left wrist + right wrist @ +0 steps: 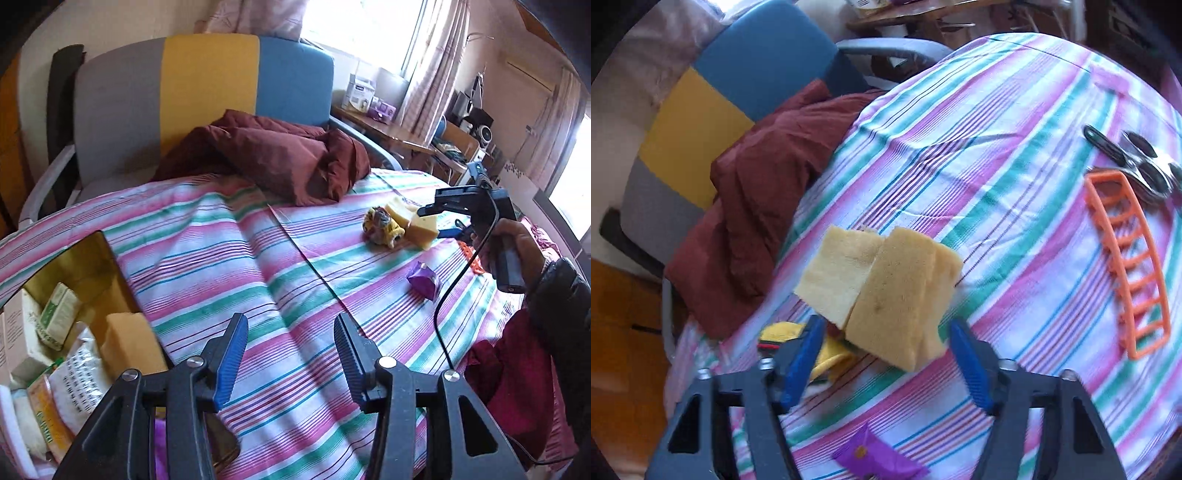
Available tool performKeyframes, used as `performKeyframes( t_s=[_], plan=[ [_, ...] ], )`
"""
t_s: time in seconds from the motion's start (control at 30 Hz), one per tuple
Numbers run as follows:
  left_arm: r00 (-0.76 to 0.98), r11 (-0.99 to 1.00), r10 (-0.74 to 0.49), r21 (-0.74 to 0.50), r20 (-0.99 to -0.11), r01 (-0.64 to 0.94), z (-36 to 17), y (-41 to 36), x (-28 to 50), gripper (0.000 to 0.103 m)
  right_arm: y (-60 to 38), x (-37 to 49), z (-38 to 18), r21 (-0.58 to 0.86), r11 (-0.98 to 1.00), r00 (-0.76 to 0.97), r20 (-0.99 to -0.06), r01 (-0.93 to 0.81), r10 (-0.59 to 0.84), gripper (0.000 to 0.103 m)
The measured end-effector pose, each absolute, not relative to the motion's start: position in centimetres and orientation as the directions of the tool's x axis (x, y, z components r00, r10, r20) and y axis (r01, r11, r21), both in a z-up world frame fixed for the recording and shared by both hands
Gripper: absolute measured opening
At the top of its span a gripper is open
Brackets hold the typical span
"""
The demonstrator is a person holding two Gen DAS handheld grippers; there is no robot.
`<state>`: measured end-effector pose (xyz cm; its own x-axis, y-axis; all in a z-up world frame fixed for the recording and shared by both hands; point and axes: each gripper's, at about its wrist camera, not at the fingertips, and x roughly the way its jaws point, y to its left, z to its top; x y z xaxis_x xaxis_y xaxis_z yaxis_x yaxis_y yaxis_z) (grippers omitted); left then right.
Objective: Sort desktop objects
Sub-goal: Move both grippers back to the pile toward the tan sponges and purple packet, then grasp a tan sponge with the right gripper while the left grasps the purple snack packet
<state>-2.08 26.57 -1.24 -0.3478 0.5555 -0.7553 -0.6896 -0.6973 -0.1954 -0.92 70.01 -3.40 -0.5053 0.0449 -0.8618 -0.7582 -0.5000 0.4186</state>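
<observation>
In the right wrist view, our right claw (pixel 886 354) stands partly open with nothing pinched. The front yellow sponge (pixel 897 295) lies on the striped counter (pixel 1015 147) at the middle of the frame, right ahead of the tips, its long side running away from us. The right hand is the nearer one. Our left claw (pixel 291 354) is half open and empty, low in its frame beside the box (pixel 96 266). A yellow toy (pixel 834 354) hides under the sponge; we cannot make it out.
</observation>
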Motion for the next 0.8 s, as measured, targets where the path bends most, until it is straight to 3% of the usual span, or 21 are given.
performKeyframes(
  t_s=[0.37,0.57,0.8],
  plan=[
    [-0.269,-0.643,0.569,-0.216,-0.777,-0.735,-3.2,31.9,-2.7,0.049,71.8,-2.1,-5.6,0.437,-0.481,-0.492,-0.87,-0.76,-0.013,0.063],
    [-0.204,-0.601,0.582,-0.248,-0.787,-0.76,-4.5,35.0,-2.9,0.049,71.2,-2.2,-5.2,0.39,-0.53,-0.463,-0.886,-0.753,0.007,0.053],
    [-0.128,-0.557,0.582,-0.279,-0.803,-0.782,-6.1,38.5,-3.3,0.049,70.4,-1.7,-4.6,0.39,-0.56,-0.459,-0.888,-0.73,-0.02,0.054]
  ],
)
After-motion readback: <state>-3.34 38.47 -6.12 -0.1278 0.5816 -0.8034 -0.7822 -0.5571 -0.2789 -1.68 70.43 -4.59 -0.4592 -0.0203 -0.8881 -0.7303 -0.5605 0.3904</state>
